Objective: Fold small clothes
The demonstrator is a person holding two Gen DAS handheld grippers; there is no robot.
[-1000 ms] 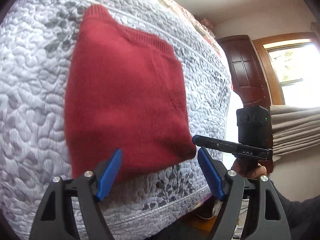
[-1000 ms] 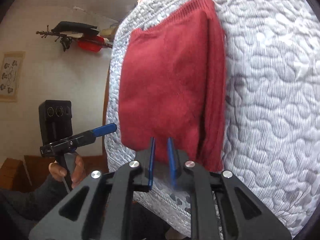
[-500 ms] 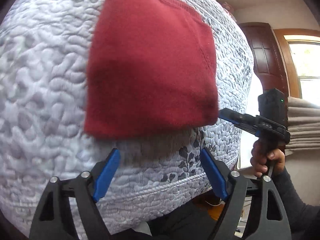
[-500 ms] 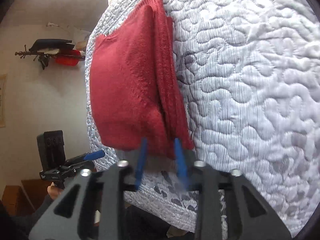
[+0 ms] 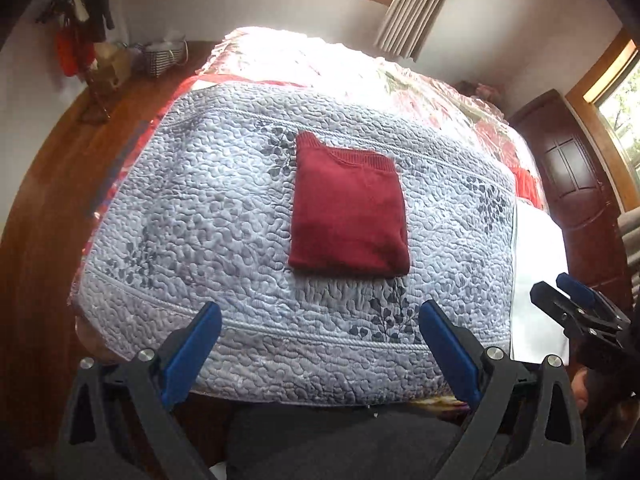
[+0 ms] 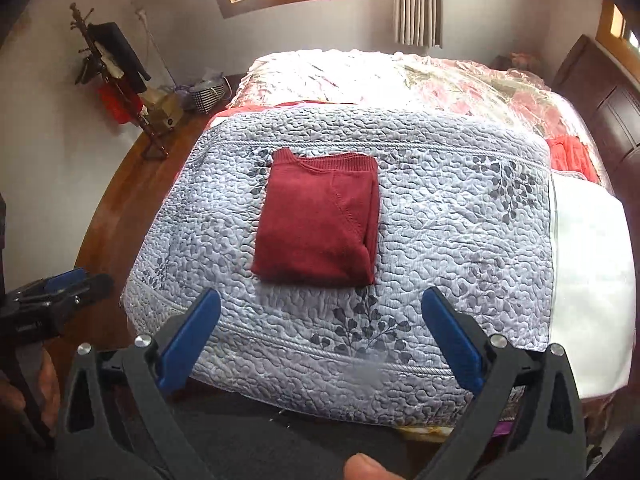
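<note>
Both grippers pulled back off folded red sweater (image 5: pixel 348 208); jaws wide, empty; quilt (image 5: pixel 200 220) edge near.

**Two wrist views, both raised over the bed's near edge**

We see the left wrist view from above the near edge of the quilt (image 5: pixel 200 208), facing forward and down past its own left gripper (image 5: pixel 320 344), well back from the red sweater (image 5: pixel 348 212). The right wrist view stands just as far back, facing the same way past the right gripper (image 6: pixel 320 332). Both share the quilt, sweater (image 6: pixel 316 220), curtain (image 5: pixel 416 4) and wooden floor (image 5: pixel 52 200). Each catches the other gripper at its frame edge.
</note>
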